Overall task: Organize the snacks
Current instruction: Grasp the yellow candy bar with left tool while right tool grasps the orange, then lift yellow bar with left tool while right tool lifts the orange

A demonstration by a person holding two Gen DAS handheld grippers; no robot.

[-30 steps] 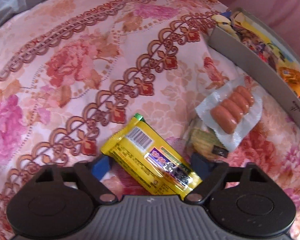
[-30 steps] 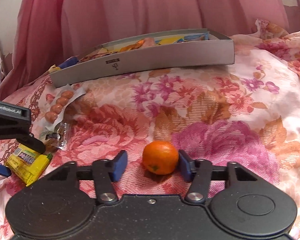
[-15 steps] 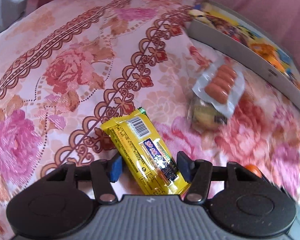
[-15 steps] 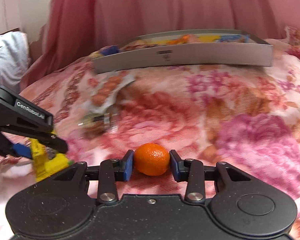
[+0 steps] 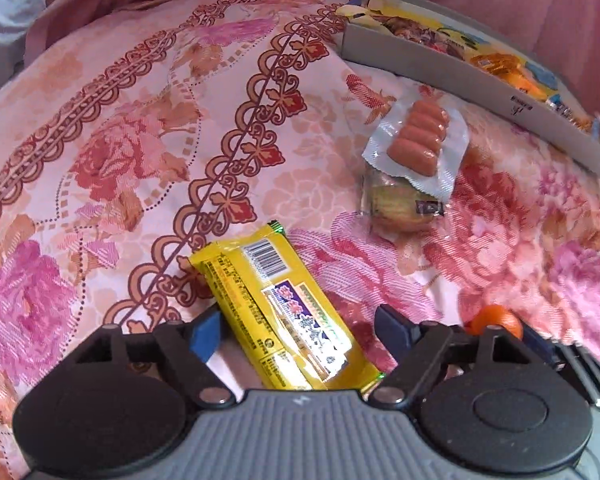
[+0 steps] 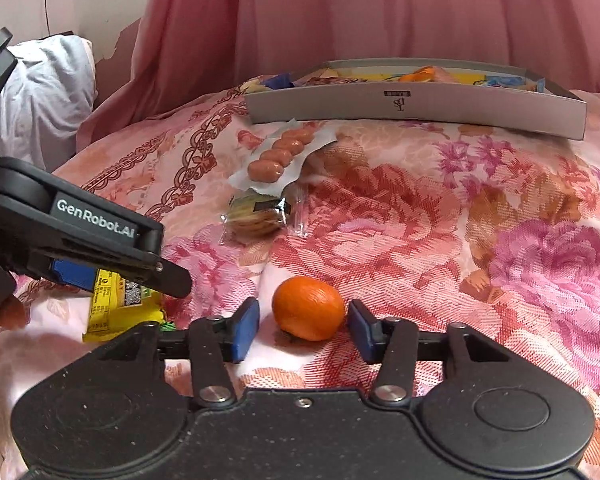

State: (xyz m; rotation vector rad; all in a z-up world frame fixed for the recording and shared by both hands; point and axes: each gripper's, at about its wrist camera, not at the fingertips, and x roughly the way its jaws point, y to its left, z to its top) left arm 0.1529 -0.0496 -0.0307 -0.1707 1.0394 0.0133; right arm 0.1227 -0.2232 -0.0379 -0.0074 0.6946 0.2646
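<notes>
A: Start with the snacks — where do they lie?

B: All on the flowered bedspread [image 5: 148, 128]. The yellow snack bar [image 5: 284, 312] lies flat between the jaws of the left gripper [image 5: 296, 330], set at a slant; those jaws are opening and stand wide. The right pad is clear of the wrapper; whether the left one still brushes its edge I cannot tell. The orange tangerine [image 6: 308, 307] sits between the jaws of the right gripper [image 6: 304, 330]; these are opening too, with a sliver of cloth showing on each side of the fruit, so it is not pinched.

A: And beyond those two?

B: Farther up the bed lies a clear pack of small sausages [image 5: 418, 144], its lower end overlapping a clear-wrapped biscuit [image 5: 400, 208]; the pair is well apart from both grippers. Behind them stands a grey cardboard tray [image 6: 420, 108] — shallow, long, with several bright packets inside; what they are I cannot make out.

A: Do the grippers see each other?

B: Yes; in the right wrist view the left gripper comes in from the left over the snack bar, with part of a hand [image 6: 0, 320] at that edge; in the left wrist view the tangerine peeks out at lower right. A pink curtain [image 6: 380, 12] hangs behind the bed, and a white bundle of cloth [image 6: 48, 88] lies at far left.
</notes>
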